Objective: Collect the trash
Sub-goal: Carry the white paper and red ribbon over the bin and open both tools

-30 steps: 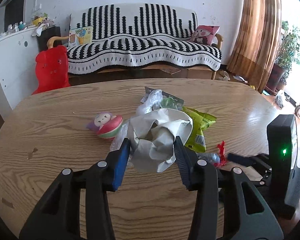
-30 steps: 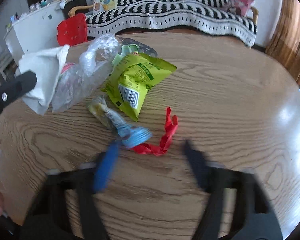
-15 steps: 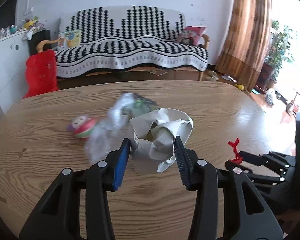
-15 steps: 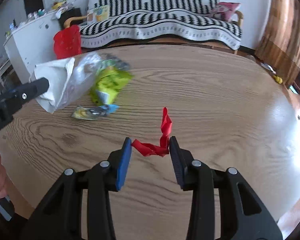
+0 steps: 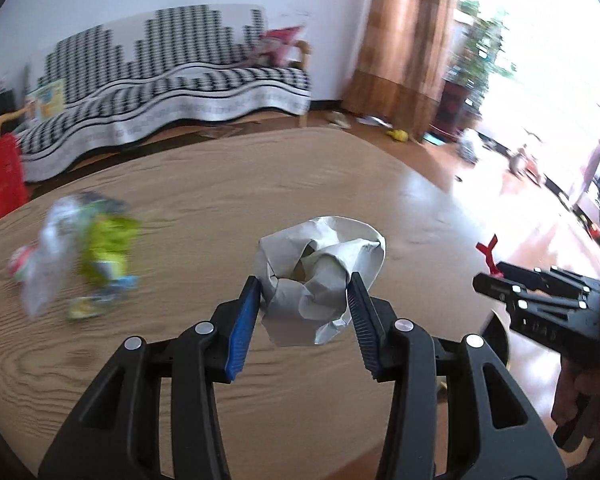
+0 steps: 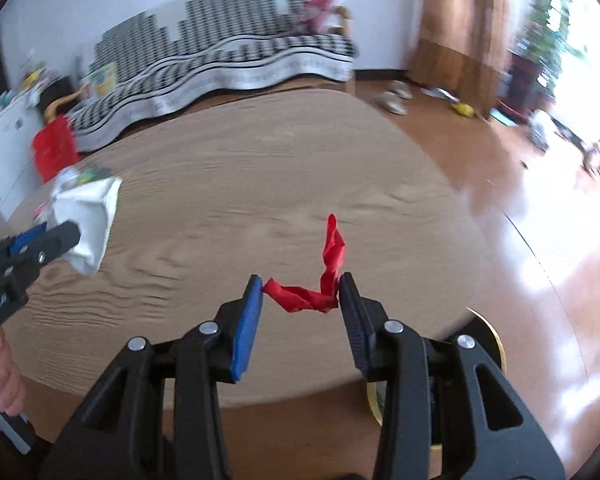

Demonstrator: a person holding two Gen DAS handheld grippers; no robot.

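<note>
My left gripper (image 5: 303, 280) is shut on a crumpled white paper ball (image 5: 320, 276) and carries it above the wooden table (image 5: 204, 208). My right gripper (image 6: 301, 283) is shut on a twisted red wrapper (image 6: 320, 284), one end of it sticking up. In the left wrist view the right gripper (image 5: 500, 276) shows at the right edge with the red wrapper (image 5: 487, 250). In the right wrist view the left gripper (image 6: 48, 240) shows at the left with the paper ball (image 6: 90, 220). A clear plastic bag (image 5: 48, 248), a green snack bag (image 5: 106, 246) and a small wrapper (image 5: 104, 300) lie blurred on the table's left.
A round bin with a gold rim (image 6: 496, 344) stands on the floor below the table's near right edge. A striped sofa (image 5: 172, 92) and a red chair (image 5: 0, 176) are behind the table. A small pink toy (image 5: 18, 264) lies at the far left.
Both grippers have swung right over the table with their loads. The right gripper closed on the red wrapper and lifted it. The trash pile has slid to the left of both views.
</note>
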